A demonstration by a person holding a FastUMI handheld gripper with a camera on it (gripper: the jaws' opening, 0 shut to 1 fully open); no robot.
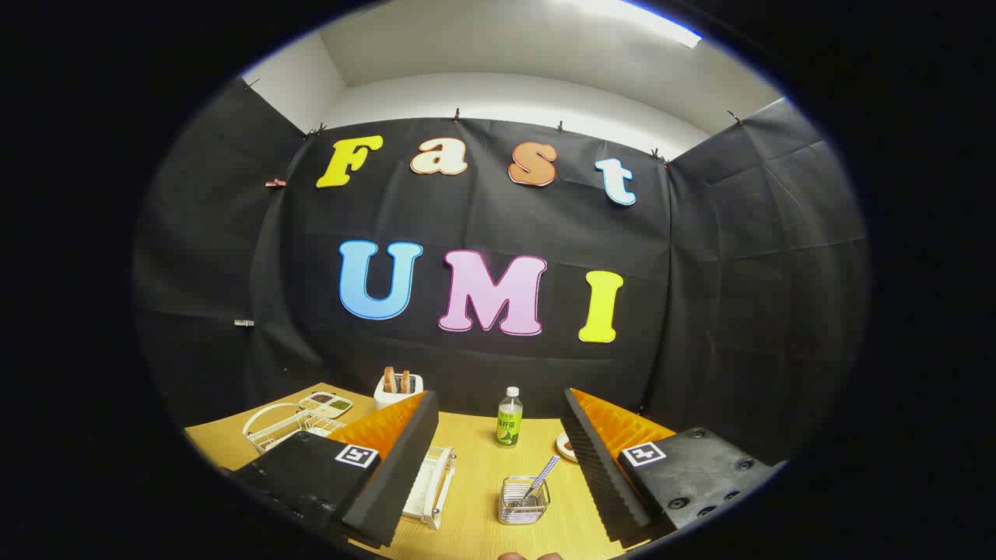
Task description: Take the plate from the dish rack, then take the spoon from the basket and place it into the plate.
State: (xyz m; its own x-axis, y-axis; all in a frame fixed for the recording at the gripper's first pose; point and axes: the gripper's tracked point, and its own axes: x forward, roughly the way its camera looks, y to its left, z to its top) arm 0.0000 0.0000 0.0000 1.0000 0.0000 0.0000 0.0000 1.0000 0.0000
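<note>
— Black cloth walls the booth, and a wooden table [482,467] sits below. Where's the plate?

— I judge it's the white piece in the dish rack [429,486], just beside the left finger and partly hidden. The spoon [542,476] stands handle-up in the wire basket [524,500], between the fingers, easy to pinch.

— And the gripper [498,459]?

— Fingers spread wide, holding nothing, raised above the table's near edge. Beyond them stand a bottle [509,418], a toaster [398,386] and a small dish [566,446].
</note>
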